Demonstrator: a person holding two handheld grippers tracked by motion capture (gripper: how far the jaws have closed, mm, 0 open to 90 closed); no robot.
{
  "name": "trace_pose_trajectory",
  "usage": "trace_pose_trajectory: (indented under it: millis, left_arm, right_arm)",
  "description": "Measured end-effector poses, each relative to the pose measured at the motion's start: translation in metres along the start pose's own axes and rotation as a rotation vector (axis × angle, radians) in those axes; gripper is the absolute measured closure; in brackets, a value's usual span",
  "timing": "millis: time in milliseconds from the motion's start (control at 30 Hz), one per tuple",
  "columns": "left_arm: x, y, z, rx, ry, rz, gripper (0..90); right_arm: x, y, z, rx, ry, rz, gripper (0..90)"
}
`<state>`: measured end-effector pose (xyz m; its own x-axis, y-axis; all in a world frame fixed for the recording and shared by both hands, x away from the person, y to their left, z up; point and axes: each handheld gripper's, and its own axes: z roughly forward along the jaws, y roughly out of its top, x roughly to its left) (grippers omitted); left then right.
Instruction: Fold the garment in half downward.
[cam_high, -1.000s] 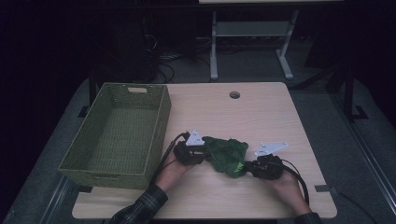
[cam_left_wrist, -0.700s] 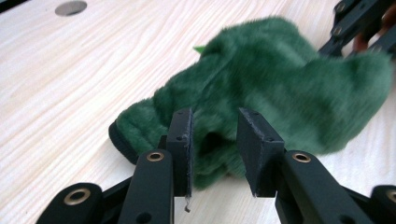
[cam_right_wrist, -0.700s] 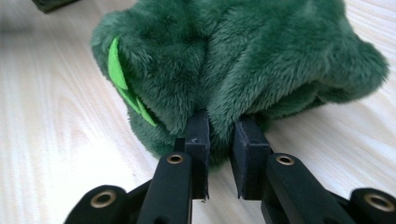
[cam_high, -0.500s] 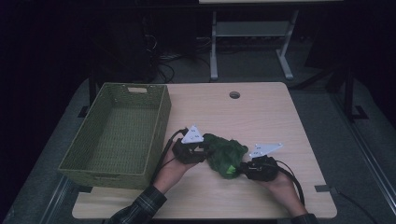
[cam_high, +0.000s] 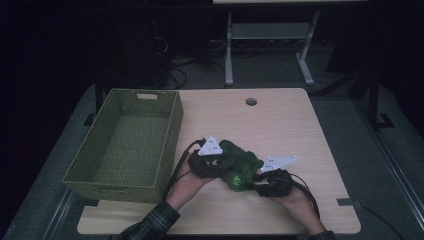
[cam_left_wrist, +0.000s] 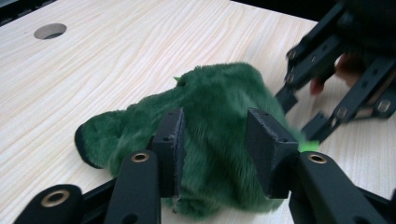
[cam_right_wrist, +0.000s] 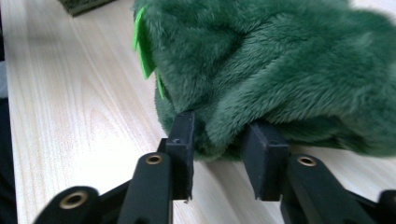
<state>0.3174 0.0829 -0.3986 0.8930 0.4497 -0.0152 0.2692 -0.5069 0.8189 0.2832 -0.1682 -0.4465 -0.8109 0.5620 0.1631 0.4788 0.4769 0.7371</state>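
A dark green plush toy (cam_high: 239, 165) lies bunched on the light wooden table (cam_high: 280, 125) near its front edge. My left gripper (cam_high: 216, 161) holds the toy's left side. In the left gripper view its two black pads (cam_left_wrist: 170, 149) press into the fur of the plush toy (cam_left_wrist: 210, 102). My right gripper (cam_high: 260, 179) holds the toy's right side. In the right gripper view its jaws (cam_right_wrist: 218, 149) pinch a low fold of the plush toy (cam_right_wrist: 280, 60), beside a bright green felt bit (cam_right_wrist: 142, 42). The right gripper (cam_left_wrist: 303, 116) also shows behind the toy in the left gripper view.
An empty green woven basket (cam_high: 125, 145) stands on the table's left part, close to my left hand. A round cable hole (cam_high: 251, 101) sits near the far edge. A metal desk frame (cam_high: 270, 45) stands beyond the table.
My right gripper has moved left, toward the left one, and the plush toy has bunched up narrower between them. The left gripper has barely shifted.
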Motion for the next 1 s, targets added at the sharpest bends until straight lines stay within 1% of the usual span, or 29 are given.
trace_pose_trajectory:
  millis: [100, 200, 233, 267, 300, 333, 400, 500, 567, 600, 633, 667, 733, 767, 800, 833, 867, 900, 933, 1000]
  left_arm:
    - [0.001, -0.003, -0.003, 0.000, 0.002, -0.007, 63.0]
    - [0.003, -0.006, -0.004, 0.006, 0.005, -0.019, 65.7]
    - [0.003, -0.007, -0.004, 0.010, 0.005, -0.023, 66.6]
    - [0.003, -0.008, -0.005, 0.012, 0.003, -0.023, 68.0]
    - [0.003, -0.009, -0.005, 0.022, 0.003, -0.022, 69.2]
    - [0.003, -0.011, -0.005, 0.024, 0.002, -0.026, 70.6]
    - [0.003, -0.014, -0.006, 0.030, -0.002, -0.033, 73.7]
    - [0.005, -0.019, -0.006, 0.050, -0.020, -0.048, 81.7]
    - [0.005, -0.021, -0.005, 0.065, -0.034, -0.057, 88.9]
    - [0.005, -0.022, -0.004, 0.075, -0.036, -0.061, 89.8]
    - [0.005, -0.022, -0.004, 0.085, -0.035, -0.055, 89.9]
    - [0.005, -0.023, -0.002, 0.095, -0.036, -0.057, 89.9]
    - [0.006, -0.025, 0.001, 0.121, -0.042, -0.052, 90.0]
    - [0.006, -0.027, 0.003, 0.123, -0.040, -0.060, 89.9]
    - [0.006, -0.028, 0.005, 0.139, -0.044, -0.056, 89.9]
    - [0.006, -0.031, 0.008, 0.143, -0.041, -0.067, 89.9]
    - [0.006, -0.032, 0.009, 0.151, -0.045, -0.069, 90.0]
    - [0.005, -0.034, 0.012, 0.162, -0.047, -0.070, 90.0]
    - [0.006, -0.035, 0.014, 0.176, -0.049, -0.059, 89.9]
    - [0.006, -0.037, 0.018, 0.190, -0.048, -0.058, 89.9]
  right_arm:
    - [-0.005, -0.003, -0.016, -0.038, -0.017, 0.010, 62.0]
    - [-0.010, -0.005, -0.030, -0.071, -0.037, 0.029, 60.3]
    - [-0.012, -0.006, -0.035, -0.077, -0.043, 0.041, 60.2]
    - [-0.015, -0.006, -0.038, -0.087, -0.052, 0.037, 60.3]
    - [-0.017, -0.006, -0.042, -0.092, -0.055, 0.048, 60.5]
    - [-0.021, -0.006, -0.046, -0.104, -0.069, 0.043, 62.2]
    - [-0.028, -0.006, -0.052, -0.121, -0.080, 0.054, 65.6]
    - [-0.044, -0.002, -0.057, -0.128, -0.113, 0.064, 77.9]
    - [-0.056, 0.001, -0.054, -0.121, -0.129, 0.058, 86.9]
    - [-0.061, 0.003, -0.051, -0.112, -0.135, 0.062, 89.5]
    - [-0.067, 0.005, -0.048, -0.103, -0.139, 0.060, 90.0]
    - [-0.071, 0.006, -0.046, -0.096, -0.135, 0.064, 90.0]
    - [-0.081, 0.010, -0.038, -0.098, -0.126, 0.058, 90.0]
    - [-0.084, 0.012, -0.034, -0.084, -0.114, 0.066, 90.0]
    - [-0.086, 0.014, -0.029, -0.066, -0.121, 0.055, 90.0]
    - [-0.088, 0.016, -0.024, -0.056, -0.124, 0.047, 90.0]
    - [-0.090, 0.018, -0.019, -0.051, -0.114, 0.051, 90.0]
    - [-0.091, 0.019, -0.016, -0.051, -0.112, 0.042, 90.0]
    - [-0.092, 0.019, -0.012, -0.046, -0.107, 0.042, 90.0]
    - [-0.092, 0.020, -0.004, -0.010, -0.095, 0.044, 90.0]
